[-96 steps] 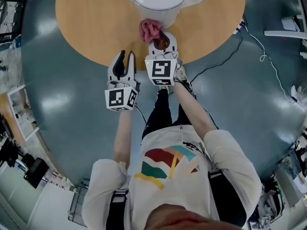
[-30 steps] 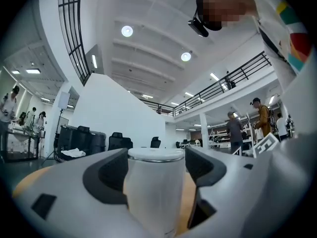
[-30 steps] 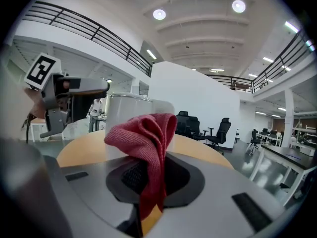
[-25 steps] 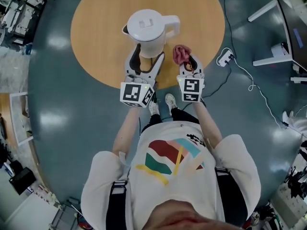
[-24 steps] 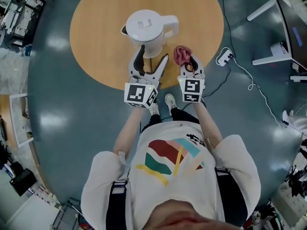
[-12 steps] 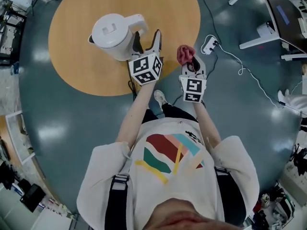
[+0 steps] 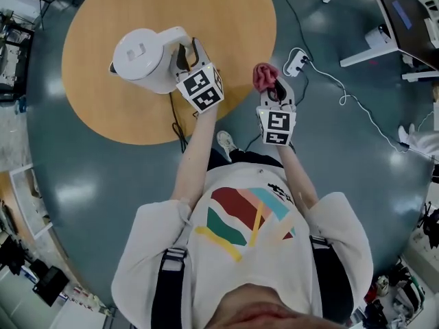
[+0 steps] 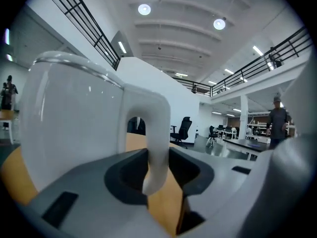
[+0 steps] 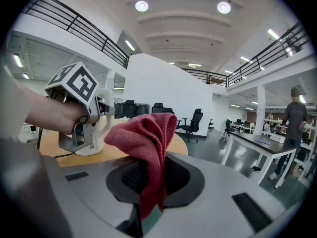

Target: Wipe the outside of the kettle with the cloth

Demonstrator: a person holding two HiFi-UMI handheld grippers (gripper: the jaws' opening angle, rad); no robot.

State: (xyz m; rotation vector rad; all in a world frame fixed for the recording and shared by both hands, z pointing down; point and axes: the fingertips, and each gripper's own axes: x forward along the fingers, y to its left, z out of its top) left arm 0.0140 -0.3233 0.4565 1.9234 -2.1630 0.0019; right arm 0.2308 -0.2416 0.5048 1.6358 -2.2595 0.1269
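left gripper (image 8: 159, 171) fingers (image 8: 74, 202) just closed on kettle handle (image 8: 156, 133) | right gripper (image 9: 152, 182) fingers (image 9: 237, 192) pinch cloth (image 9: 148, 133)

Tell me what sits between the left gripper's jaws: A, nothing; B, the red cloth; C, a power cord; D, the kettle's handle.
D: the left gripper has just been closing its jaws, with the kettle handle between them; the red cloth hangs in the right gripper.
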